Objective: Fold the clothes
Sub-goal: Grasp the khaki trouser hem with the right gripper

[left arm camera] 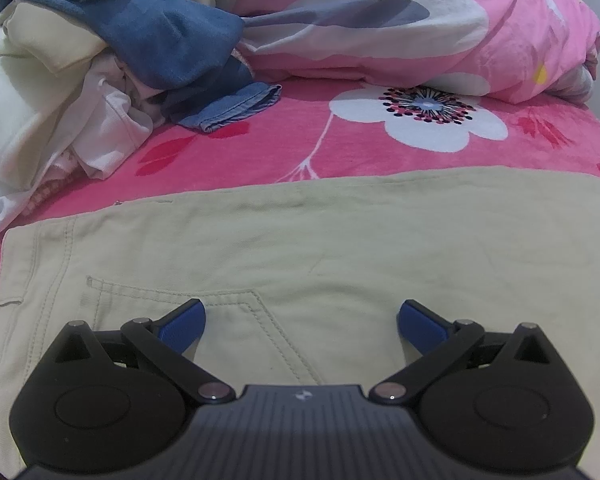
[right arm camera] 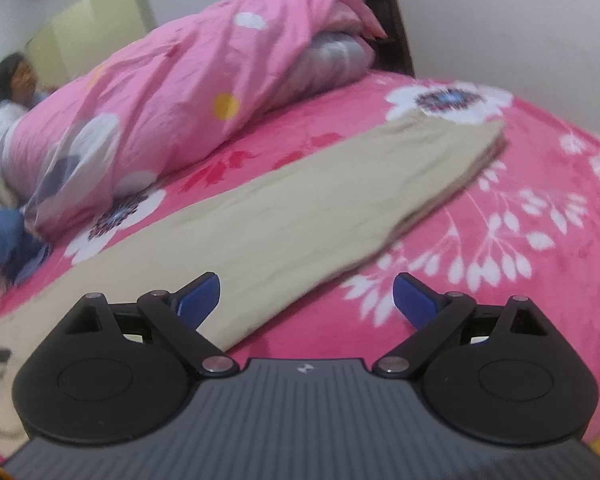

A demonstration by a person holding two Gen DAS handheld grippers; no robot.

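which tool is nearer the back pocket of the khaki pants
Left. The left tool hovers open right over the back pocket; the right tool is open farther down the khaki pants, by the leg's edge.

The khaki trousers (left arm camera: 300, 240) ran off the left wrist view's bottom and right edges, and motion blur smeared their far hem (right arm camera: 476, 140).

trousers (left arm camera: 300, 240) lie flat on the bed (left arm camera: 260, 148), clothes pile (left arm camera: 80, 80) behind-left, duvet (left arm camera: 420, 20) behind.
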